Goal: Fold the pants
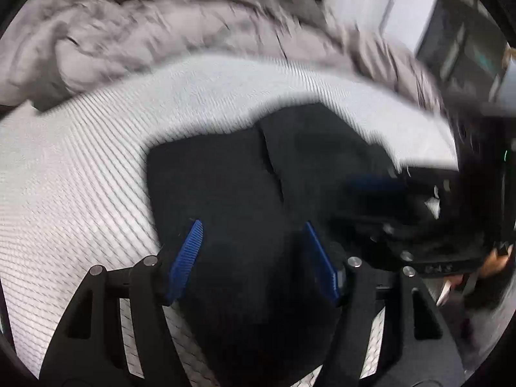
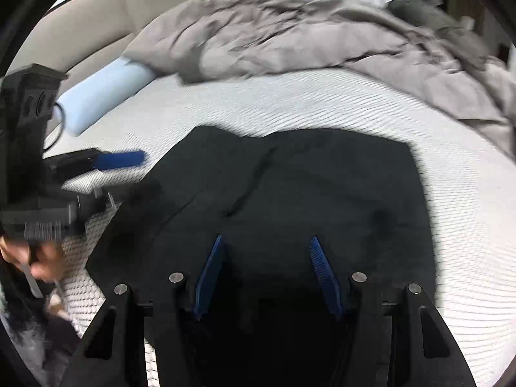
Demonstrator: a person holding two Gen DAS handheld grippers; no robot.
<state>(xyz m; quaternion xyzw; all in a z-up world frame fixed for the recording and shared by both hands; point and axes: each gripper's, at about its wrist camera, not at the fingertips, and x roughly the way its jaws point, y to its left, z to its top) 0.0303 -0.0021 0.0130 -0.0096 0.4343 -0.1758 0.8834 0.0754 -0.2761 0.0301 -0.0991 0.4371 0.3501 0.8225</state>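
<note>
Black pants [image 1: 225, 177] lie folded and flat on the white ribbed mattress [image 1: 80, 161], with a seam running down their middle. My left gripper [image 1: 253, 224] hovers over their near part, its blue pads wide apart and nothing pinched between them. In the right wrist view the same pants [image 2: 322, 187] spread out ahead, and my right gripper [image 2: 267, 238] stands open over their near edge. The left gripper's blue finger [image 2: 119, 159] shows at the left, beside the pants. The right gripper's blue finger [image 1: 374, 182] shows blurred at the right.
A crumpled grey duvet [image 2: 306, 32] is heaped across the back of the mattress [image 2: 467, 225]. A pale blue bolster [image 2: 103, 93] lies at the back left before a beige headboard [image 2: 113, 16]. A person's hand [image 2: 42, 264] holds the left gripper.
</note>
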